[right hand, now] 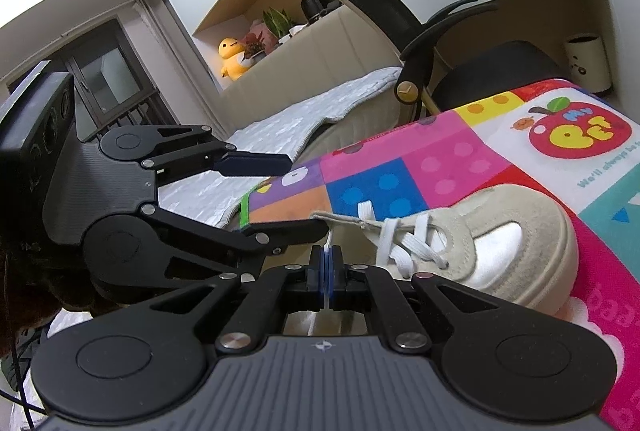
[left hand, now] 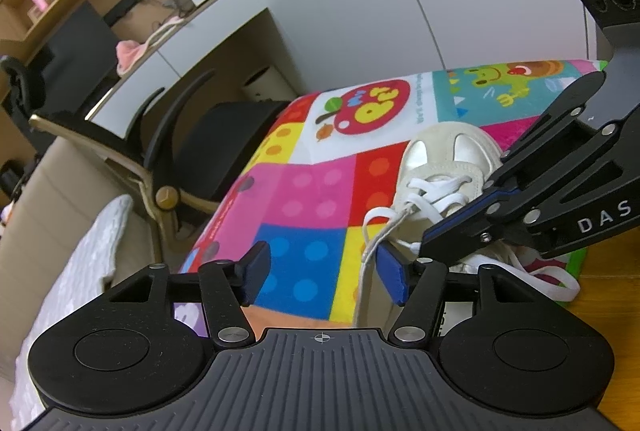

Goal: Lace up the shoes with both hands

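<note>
The shoe [right hand: 460, 243], a pale suede sneaker, is lying on the mat [right hand: 400, 171], its toe pointing away from the person, and everything else is best placed against it. The right gripper [right hand: 329, 271] is sitting just behind the shoe's tongue, at the throat end, with its fingers pressed together on a white lace [right hand: 329, 245]; the strand is running up from the pads to the eyelets, so this grip is probably there to keep the lace taut and lifted clear of the shoe while the other hand works. The left gripper [left hand: 324, 275] is hanging beside the shoe, on the side nearer the chair [left hand: 224, 147], its fingers standing wide apart with nothing pressed between them. In the left wrist view a loop of lace is draping down the shoe's flank and passing right by the near pad [left hand: 394, 275], though whether it is touching that pad I cannot tell. Such a wide stance next to a loose loop suggests a hand that is either letting go of a strand or readying to take one. More lace is trailing off the heel side of the shoe onto the mat, slack. The lower eyelets toward the toe are carrying crossed lacing, so the remaining work seems to lie at the top, near the tongue.
</note>
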Demonstrator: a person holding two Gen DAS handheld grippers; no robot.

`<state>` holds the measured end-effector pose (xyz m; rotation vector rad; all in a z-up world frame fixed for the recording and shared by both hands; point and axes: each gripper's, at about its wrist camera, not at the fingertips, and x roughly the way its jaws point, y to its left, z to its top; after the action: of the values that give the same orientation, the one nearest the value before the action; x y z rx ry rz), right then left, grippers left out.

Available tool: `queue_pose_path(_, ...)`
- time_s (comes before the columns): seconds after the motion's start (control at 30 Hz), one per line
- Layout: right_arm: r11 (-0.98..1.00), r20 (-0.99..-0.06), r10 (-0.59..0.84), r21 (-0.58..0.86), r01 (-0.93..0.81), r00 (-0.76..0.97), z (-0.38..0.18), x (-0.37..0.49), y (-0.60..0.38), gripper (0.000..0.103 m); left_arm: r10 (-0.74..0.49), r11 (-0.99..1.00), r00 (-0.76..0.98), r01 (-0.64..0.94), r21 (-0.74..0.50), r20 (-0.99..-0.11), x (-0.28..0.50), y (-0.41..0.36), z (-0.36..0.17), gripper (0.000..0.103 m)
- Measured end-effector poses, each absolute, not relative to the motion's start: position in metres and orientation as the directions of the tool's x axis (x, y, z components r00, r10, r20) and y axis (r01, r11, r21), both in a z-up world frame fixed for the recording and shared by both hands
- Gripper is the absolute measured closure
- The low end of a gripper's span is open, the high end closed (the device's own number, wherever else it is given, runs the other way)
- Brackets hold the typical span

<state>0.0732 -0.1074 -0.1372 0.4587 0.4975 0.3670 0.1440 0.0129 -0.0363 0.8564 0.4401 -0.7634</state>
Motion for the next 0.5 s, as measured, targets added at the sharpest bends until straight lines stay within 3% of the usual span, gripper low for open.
queue_pose_path(0.5,0.903,-0.379,0.351,0.38,-0.202,0.856,-0.137,0.077,-0.096,0.101,-0.41,0.43,0.658,0.75,0.502,-0.632,0.144,0.016,-0.041,0.039)
